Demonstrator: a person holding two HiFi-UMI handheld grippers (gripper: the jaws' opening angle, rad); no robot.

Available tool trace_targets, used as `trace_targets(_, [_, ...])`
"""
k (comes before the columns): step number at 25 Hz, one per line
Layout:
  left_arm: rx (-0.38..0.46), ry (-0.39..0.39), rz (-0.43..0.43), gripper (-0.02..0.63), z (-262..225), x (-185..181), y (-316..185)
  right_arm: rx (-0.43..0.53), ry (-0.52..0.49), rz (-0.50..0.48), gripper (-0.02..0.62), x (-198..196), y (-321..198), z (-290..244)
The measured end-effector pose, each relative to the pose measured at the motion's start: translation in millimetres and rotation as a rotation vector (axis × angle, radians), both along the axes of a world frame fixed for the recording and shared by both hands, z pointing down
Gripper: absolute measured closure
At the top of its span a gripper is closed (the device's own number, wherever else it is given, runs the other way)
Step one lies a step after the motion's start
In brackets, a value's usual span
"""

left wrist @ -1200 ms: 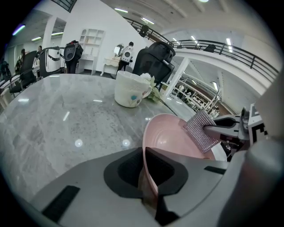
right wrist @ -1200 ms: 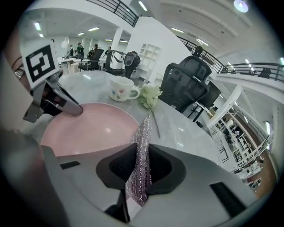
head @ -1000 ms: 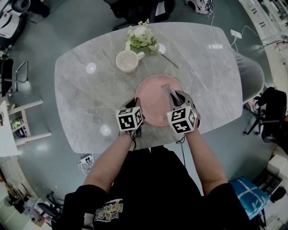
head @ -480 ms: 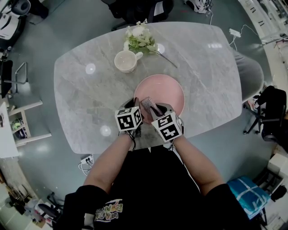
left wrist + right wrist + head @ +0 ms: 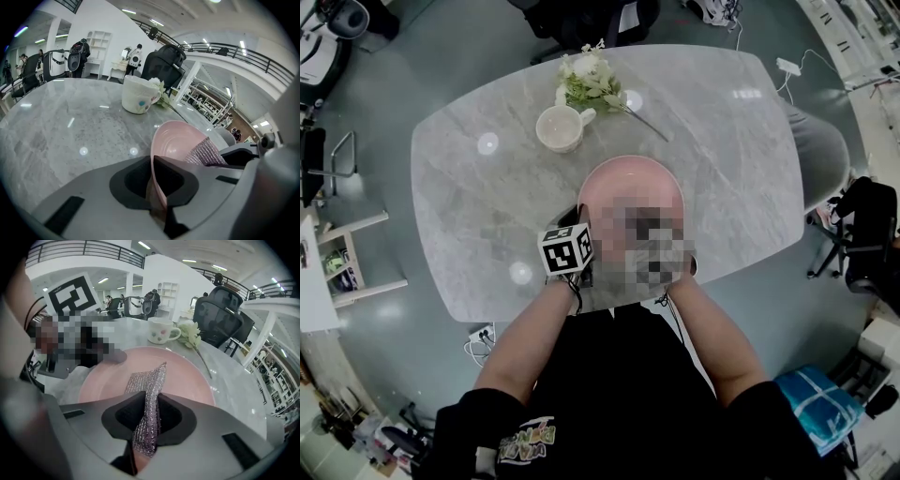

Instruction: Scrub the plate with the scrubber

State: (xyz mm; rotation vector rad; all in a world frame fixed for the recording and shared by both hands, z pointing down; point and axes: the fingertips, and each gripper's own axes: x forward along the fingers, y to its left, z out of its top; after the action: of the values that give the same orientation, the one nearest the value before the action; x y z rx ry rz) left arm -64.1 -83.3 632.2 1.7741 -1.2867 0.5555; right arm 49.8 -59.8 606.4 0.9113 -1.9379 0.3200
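Between the clamped jaws of the right gripper [image 5: 148, 423] sits the scrubber [image 5: 149, 380], lying over the plate [image 5: 190, 376] just ahead; the left gripper [image 5: 157, 187] pinches its rim. I'd hold that steady and sweep flat circles.

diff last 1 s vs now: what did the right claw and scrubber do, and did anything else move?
The right claw, shut on the scrubber, swept left across the plate toward the left claw. It now seems to sit slightly back to the right, though a mosaic hides it in the head view. Nothing was grasped or released. Unchanged: the left claw clamped on the plate's near rim, the cup and the flowers.
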Motion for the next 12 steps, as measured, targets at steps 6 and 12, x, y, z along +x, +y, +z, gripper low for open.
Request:
trace_targets(6, [0.002,0.002,0.004,0.574,0,1,-1,0.058,0.122,0.005,0.517,42,-24,1])
trace_targets(12, [0.0,0.0,0.009,0.574,0,1,0,0.117,0.252,-0.023,0.517,72,-50,-4])
